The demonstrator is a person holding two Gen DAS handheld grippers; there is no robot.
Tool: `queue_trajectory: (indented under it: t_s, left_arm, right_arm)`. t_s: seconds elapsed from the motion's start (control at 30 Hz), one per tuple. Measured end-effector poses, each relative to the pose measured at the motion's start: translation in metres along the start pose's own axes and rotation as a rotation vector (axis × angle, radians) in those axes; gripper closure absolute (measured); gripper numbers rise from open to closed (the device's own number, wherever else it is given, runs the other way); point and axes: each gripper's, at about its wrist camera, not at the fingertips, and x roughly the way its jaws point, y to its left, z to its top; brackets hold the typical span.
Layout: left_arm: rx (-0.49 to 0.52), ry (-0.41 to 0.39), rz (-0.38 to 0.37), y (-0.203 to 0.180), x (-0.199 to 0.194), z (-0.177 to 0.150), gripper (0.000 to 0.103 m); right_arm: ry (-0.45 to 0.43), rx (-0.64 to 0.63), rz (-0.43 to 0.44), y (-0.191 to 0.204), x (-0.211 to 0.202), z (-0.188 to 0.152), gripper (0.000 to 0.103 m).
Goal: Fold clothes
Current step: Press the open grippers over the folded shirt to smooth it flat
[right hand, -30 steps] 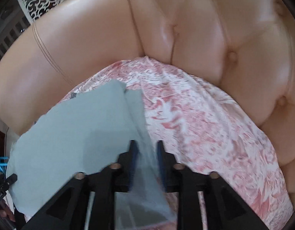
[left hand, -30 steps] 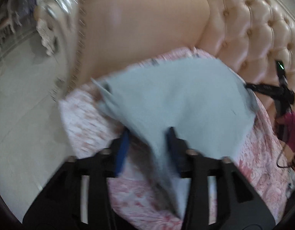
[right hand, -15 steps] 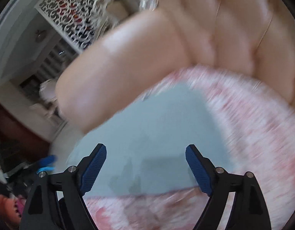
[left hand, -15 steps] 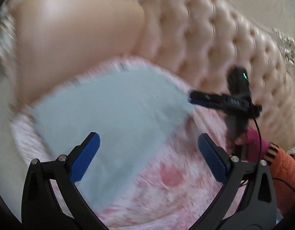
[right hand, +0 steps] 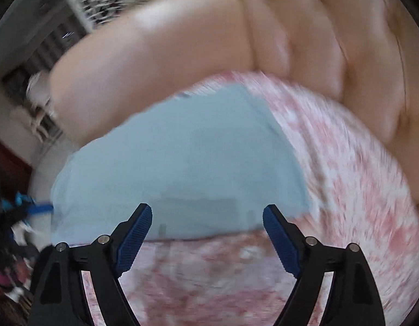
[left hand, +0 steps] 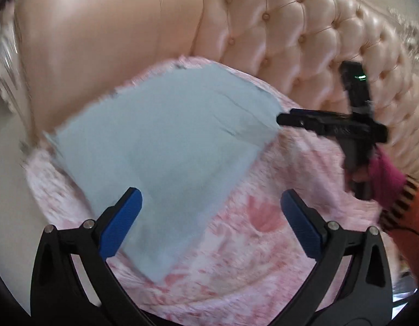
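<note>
Pale blue garment (left hand: 165, 146) lies flat on the pink floral cover (left hand: 263, 244) of a tufted sofa (left hand: 304, 40), up against the padded armrest (left hand: 100, 40). It reads as a rough rectangle with one fold line across it — probably part-folded, though motion blur hides the seams.

Left tongs (left hand: 210, 222): spread wide, nothing between the blue pads; the left pad overlaps the cloth's near edge in view, contact not certain. Right tongs (right hand: 206, 236): likewise released and empty, hanging just short of the garment's near hem. In the left view the right tongs' tip sits beside the cloth's far corner (touching or not, cannot tell).

Handling judgement: thin, light, limp fabric — no stiffness, so it will sag and drag from any single pinch point. Friction on the plush cover looks high; sliding may wrinkle it. Best hold is likely two adjacent corners or along one hem, both tongs pinching both layers, then lift and carry across together for the next fold.
</note>
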Motion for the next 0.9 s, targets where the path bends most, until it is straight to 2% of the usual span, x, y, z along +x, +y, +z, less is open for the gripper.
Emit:
queue_trajectory:
  t_s: [0.1,0.2,0.27,0.33,0.43,0.53,0.6,0.73,0.8,0.9]
  left_arm:
    - [0.007,0.082,0.095,0.006,0.026,-0.002,0.001]
    - [0.030,0.126,0.164,0.006,0.046,-0.009,0.001]
    - [0.068,0.129,0.188,0.001,0.041,-0.012,0.001]
    - [0.086,0.115,0.189,-0.004,0.036,-0.012,0.001]
    - [0.084,0.087,0.211,-0.007,0.031,-0.007,0.001]
    - [0.075,0.113,0.230,-0.003,0.040,-0.005,0.001]
    - [0.079,0.124,0.240,-0.003,0.044,-0.006,0.001]
    - [0.099,0.136,0.249,-0.006,0.047,-0.005,0.001]
    - [0.100,0.135,0.241,-0.006,0.047,-0.005,0.001]
    - [0.081,0.110,0.209,-0.002,0.035,-0.005,0.001]
  right_arm:
    - [0.030,-0.129,-0.059,0.043,0.018,-0.004,0.017]
    - [0.129,-0.236,-0.115,0.062,0.046,-0.020,0.017]
    - [0.122,-0.201,-0.079,0.052,0.044,-0.025,0.014]
    - [0.143,-0.142,-0.050,0.039,0.038,-0.026,0.013]
    - [0.090,-0.129,-0.041,0.038,0.022,-0.023,0.013]
    - [0.046,-0.132,-0.060,0.044,0.023,-0.015,0.013]
    - [0.076,-0.142,-0.073,0.047,0.036,-0.015,0.013]
    - [0.108,-0.130,-0.063,0.036,0.039,-0.031,0.000]
    - [0.117,-0.119,-0.044,0.029,0.033,-0.034,0.000]
    - [0.085,-0.102,-0.010,0.022,0.019,-0.031,0.000]
